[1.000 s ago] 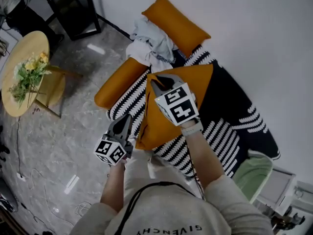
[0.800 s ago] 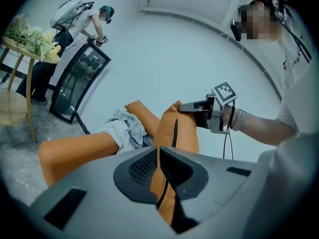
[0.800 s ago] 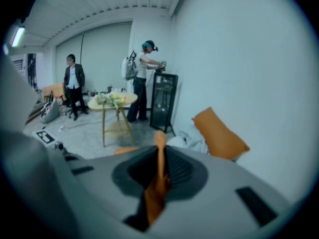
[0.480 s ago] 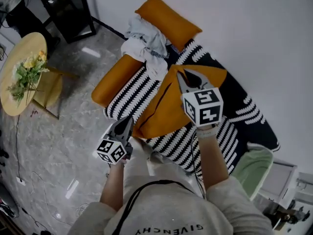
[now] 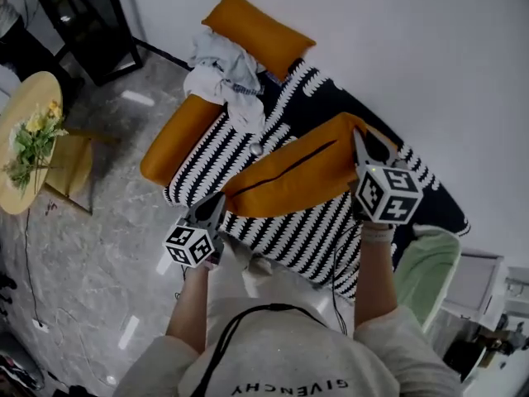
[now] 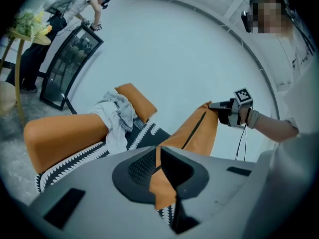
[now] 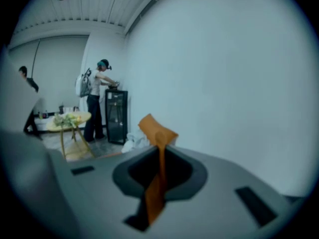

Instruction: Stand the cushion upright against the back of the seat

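Over the striped seat (image 5: 285, 242), both tongs are clamped on the orange cushion (image 5: 289, 176).

Left tongs (image 5: 216, 201): jaws drawn together on the near-left corner of the cushion. The left gripper view shows orange fabric pinched in the slot between them (image 6: 158, 158).

Right tongs (image 5: 361, 139): jaws nipped on the far-right corner, close to the white wall (image 5: 430, 48). The right gripper view shows a thin orange fold running up between them (image 7: 160, 153). These jaws have just been closing a little tighter on that fabric.

Cushion: stretched out between the two tongs, running from near left to far right across the seat, with its dark zip line facing up. Its right end is held higher than its left. I cannot tell whether its lower edge touches the seat cover.

Change from a second ago: the cushion then hung bunched over the middle of the seat, with the right tongs above it. The right tongs have since swung out to the right and upward, pulling the cushion long. The left tongs have shifted only slightly.

A heap of clothes (image 5: 223, 64) lies at the far-left end of the seat.
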`<control>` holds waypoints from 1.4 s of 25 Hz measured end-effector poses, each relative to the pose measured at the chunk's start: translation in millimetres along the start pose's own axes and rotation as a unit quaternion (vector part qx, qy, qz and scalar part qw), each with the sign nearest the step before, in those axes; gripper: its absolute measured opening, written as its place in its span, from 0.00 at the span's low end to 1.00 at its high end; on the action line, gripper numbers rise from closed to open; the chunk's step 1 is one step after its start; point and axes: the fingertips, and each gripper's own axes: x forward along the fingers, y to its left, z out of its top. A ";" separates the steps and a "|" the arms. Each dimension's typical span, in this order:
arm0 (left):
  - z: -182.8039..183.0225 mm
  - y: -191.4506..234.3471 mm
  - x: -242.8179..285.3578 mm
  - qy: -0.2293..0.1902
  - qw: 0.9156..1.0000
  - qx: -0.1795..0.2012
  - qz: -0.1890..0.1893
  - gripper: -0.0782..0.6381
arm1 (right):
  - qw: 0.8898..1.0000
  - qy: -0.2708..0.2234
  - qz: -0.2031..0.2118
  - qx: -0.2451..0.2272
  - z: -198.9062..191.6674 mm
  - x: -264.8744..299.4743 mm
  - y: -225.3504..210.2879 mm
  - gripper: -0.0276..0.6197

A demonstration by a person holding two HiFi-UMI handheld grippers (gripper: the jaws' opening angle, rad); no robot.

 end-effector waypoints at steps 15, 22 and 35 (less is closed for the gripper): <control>-73.8 29.3 43.1 0.084 0.995 -0.013 0.050 0.40 | 0.990 0.002 -0.131 0.049 -66.4 -73.8 -135.2 0.11; -90.9 41.8 66.7 0.081 0.991 -0.080 0.063 0.45 | 0.988 0.020 -0.152 0.027 -88.5 -86.1 -157.7 0.11; -79.6 -1.8 110.1 0.082 0.994 -0.068 0.006 0.44 | 0.979 0.061 -0.192 -0.029 -154.6 -138.4 -198.3 0.11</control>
